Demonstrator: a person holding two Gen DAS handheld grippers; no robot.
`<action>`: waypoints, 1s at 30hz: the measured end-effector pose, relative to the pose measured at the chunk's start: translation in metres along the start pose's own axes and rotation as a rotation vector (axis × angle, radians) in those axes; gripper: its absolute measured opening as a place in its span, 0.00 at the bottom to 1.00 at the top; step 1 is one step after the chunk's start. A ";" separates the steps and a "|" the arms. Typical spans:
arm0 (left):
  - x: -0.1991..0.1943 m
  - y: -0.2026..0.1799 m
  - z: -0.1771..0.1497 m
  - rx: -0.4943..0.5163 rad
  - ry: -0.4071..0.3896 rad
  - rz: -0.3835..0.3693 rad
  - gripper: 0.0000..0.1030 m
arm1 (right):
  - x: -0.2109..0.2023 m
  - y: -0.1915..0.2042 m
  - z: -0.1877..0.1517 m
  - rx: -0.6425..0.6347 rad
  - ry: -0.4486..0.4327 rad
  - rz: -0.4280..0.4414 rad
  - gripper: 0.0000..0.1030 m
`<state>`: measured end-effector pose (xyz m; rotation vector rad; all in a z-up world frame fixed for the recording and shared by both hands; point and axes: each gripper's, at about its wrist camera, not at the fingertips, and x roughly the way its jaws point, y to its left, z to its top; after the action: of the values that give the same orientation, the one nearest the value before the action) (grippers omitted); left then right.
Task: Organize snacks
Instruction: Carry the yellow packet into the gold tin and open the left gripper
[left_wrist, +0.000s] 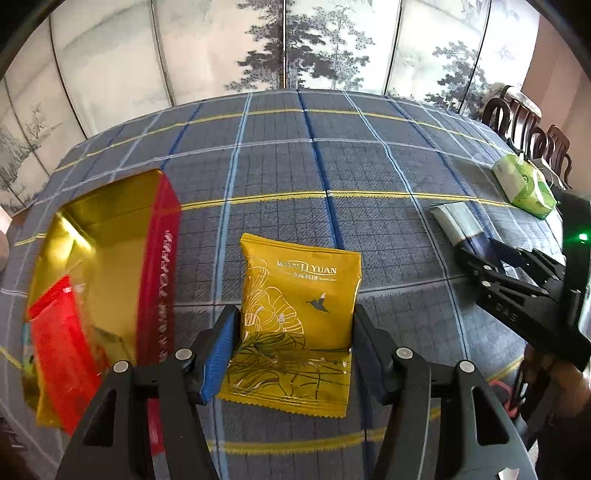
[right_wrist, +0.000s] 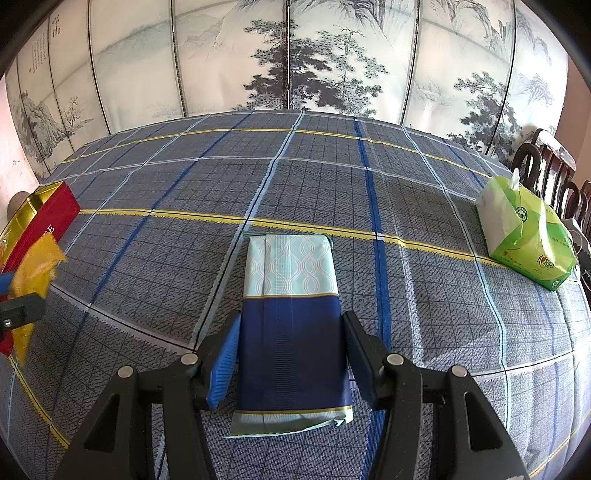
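Snacks first, going left to right: the red box (left_wrist: 159, 258) with the gold lining sits at the left edge of the desk (left_wrist: 295, 166), open, with a red packet (left_wrist: 59, 343) already lying inside. Guessing that's where everything ends up.

Just right of it, the left claw (left_wrist: 295, 332) is clamped partway closed on a yellow packet (left_wrist: 299, 295), pads pressed against both side edges. Holding it by the edges keeps it flat and face-up, and it looks lifted clear of the cloth and close to the box, so I'd say it's the one about to go in.

Further right, the right claw (right_wrist: 291, 354) has a blue packet (right_wrist: 291, 317) between its pads, closed about the same amount and touching both long sides. I can't tell if that one is lifted or just resting on the desk; it seems to be waiting its turn.

Far right, near the chairs, there's a green tissue pack (right_wrist: 524, 236), well apart from everything. Doesn't look like a snack, so probably stays put.
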<state>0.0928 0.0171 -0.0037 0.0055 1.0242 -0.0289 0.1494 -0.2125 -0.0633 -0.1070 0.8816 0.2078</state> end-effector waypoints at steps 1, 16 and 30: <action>-0.004 0.000 -0.001 0.003 -0.004 0.003 0.54 | 0.000 0.000 0.000 0.000 0.000 0.000 0.53; -0.081 0.062 0.005 -0.077 -0.117 0.075 0.54 | 0.000 0.000 0.000 0.000 0.000 -0.001 0.53; -0.095 0.168 -0.002 -0.266 -0.099 0.228 0.54 | 0.001 0.000 0.000 0.000 0.000 -0.001 0.53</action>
<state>0.0456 0.1868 0.0751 -0.1208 0.9166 0.3122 0.1499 -0.2119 -0.0636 -0.1078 0.8816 0.2070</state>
